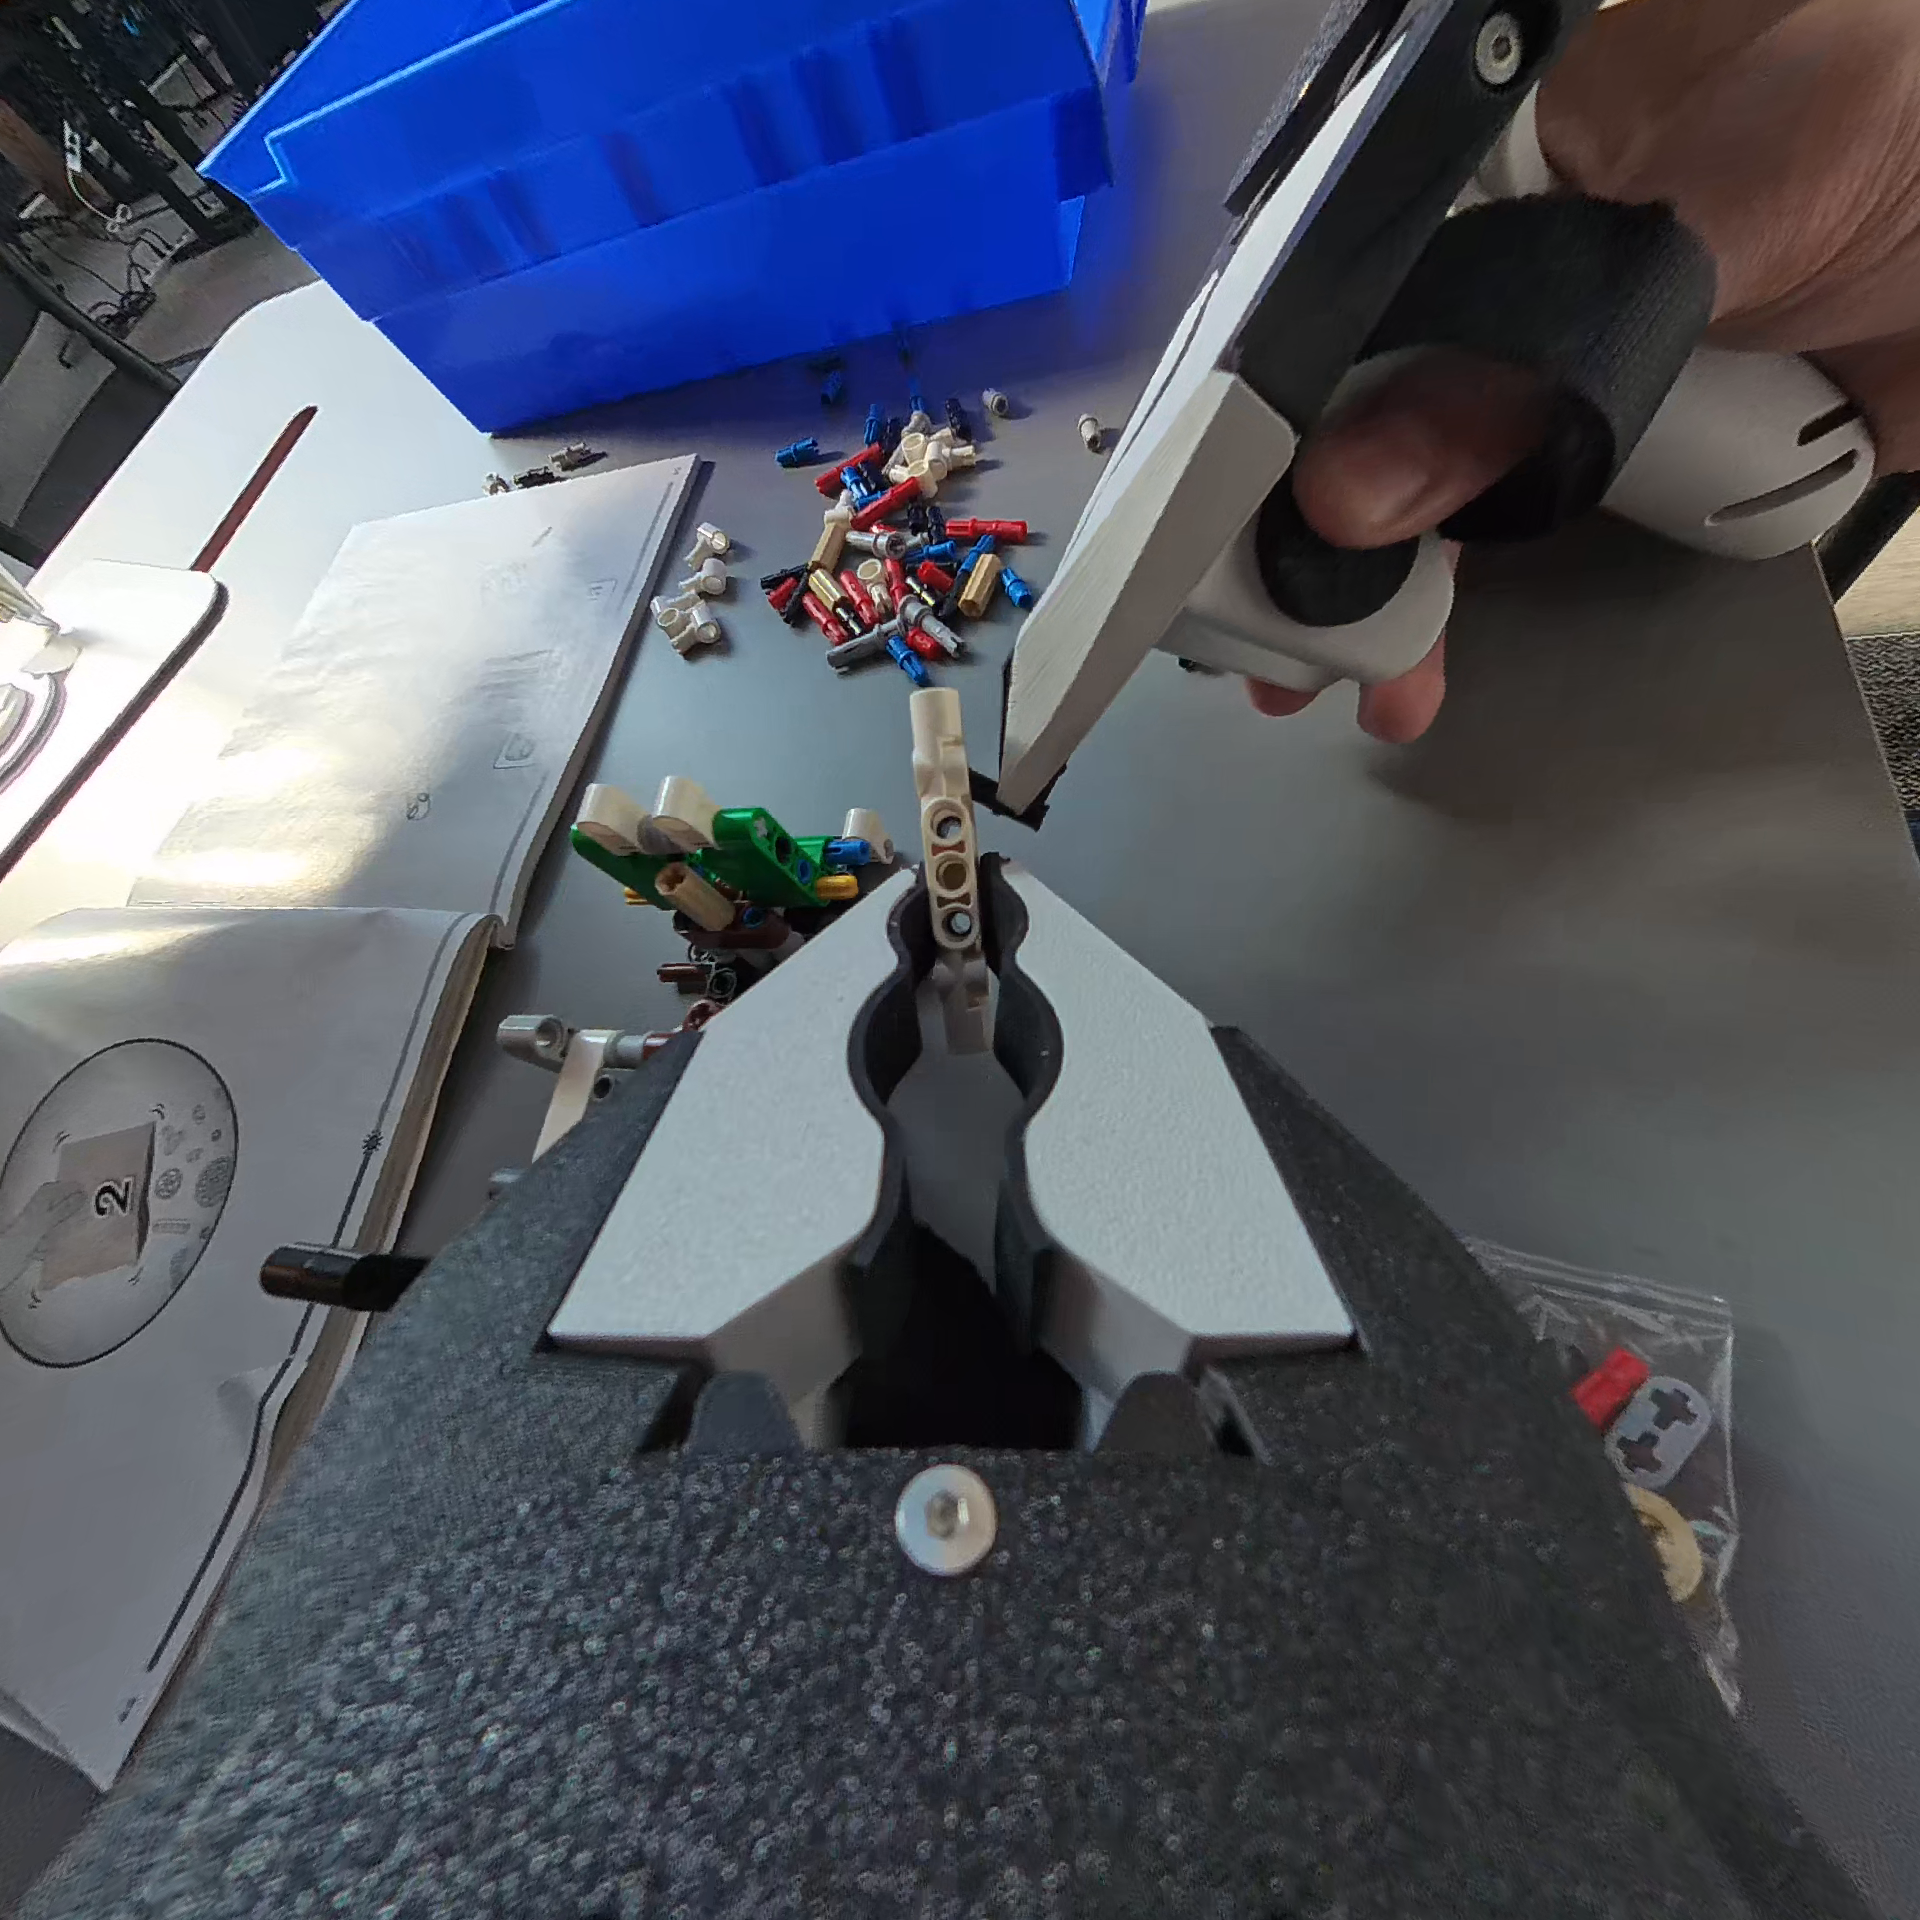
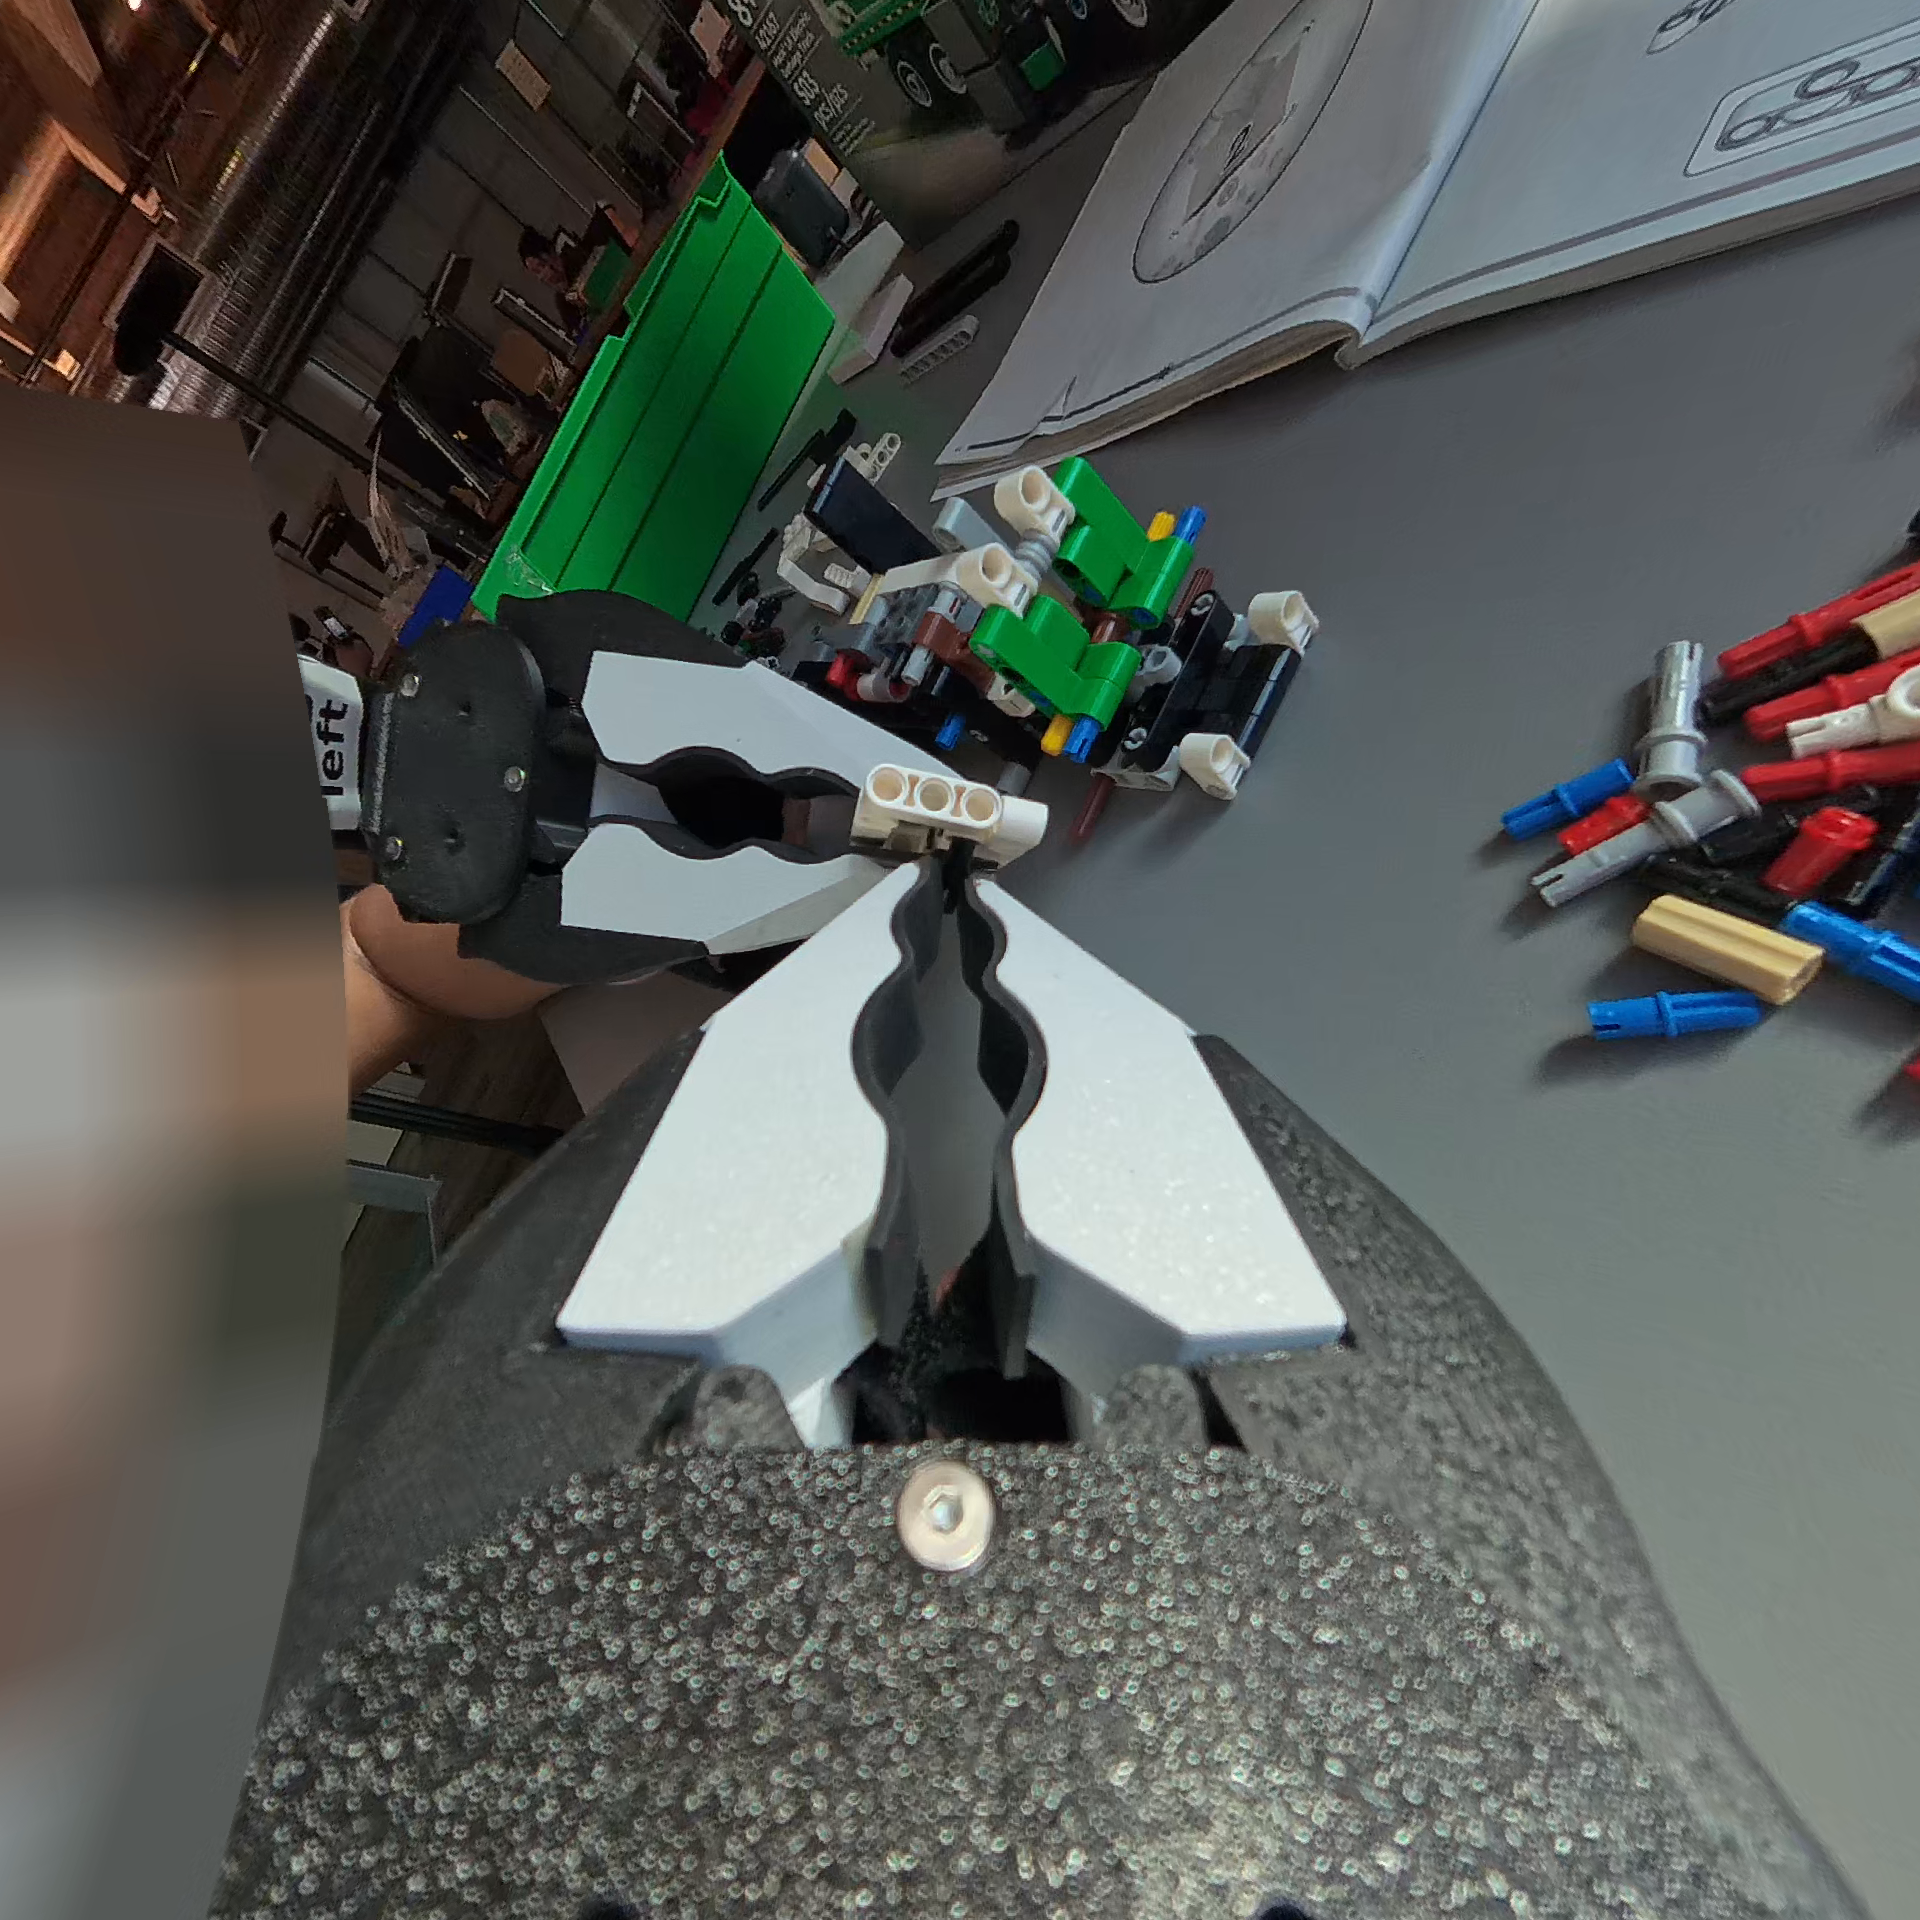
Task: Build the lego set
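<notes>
L gripper (image 1: 961, 894) jaws clamped on a white beam (image 1: 951, 821), 3 holes in its face, w/ a connector end sticking out past the tips; both pads press its sides. In the R wrist view the same beam (image 2: 940, 805) lies crosswise at the L gripper's tips, holes facing the cam. R gripper (image 2: 951, 868) jaws together on a thin black pin (image 2: 951, 857) at the very tips; the pin end sits at the beam's underside, touching or nearly so, can't tell which. From the L view the R gripper (image 1: 1023, 795) comes in from upper right, tip just beside the beam, black pin (image 1: 982, 781) bridging the two; a hand (image 1: 1714, 208) w/ a black strap grips its handle. Just left of the L jaws: green/white/brown assembly (image 1: 717, 862) on the grey table (image 1: 1455, 987). Ahead of the jaws: pile of loose pins (image 1: 904, 561), red, blue, black, tan, grey. Beyond that a blue bin (image 1: 675, 208). Far left: open booklet (image 1: 416, 707). Right of and behind the L jaws: clear bag (image 1: 1652, 1455) w/ a few parts. In the R view the pins (image 2: 1787, 790) lie well right of the jaws, the assembly (image 2: 1070, 623) ahead, a green bin (image 2: 675, 416) farther off left.
</notes>
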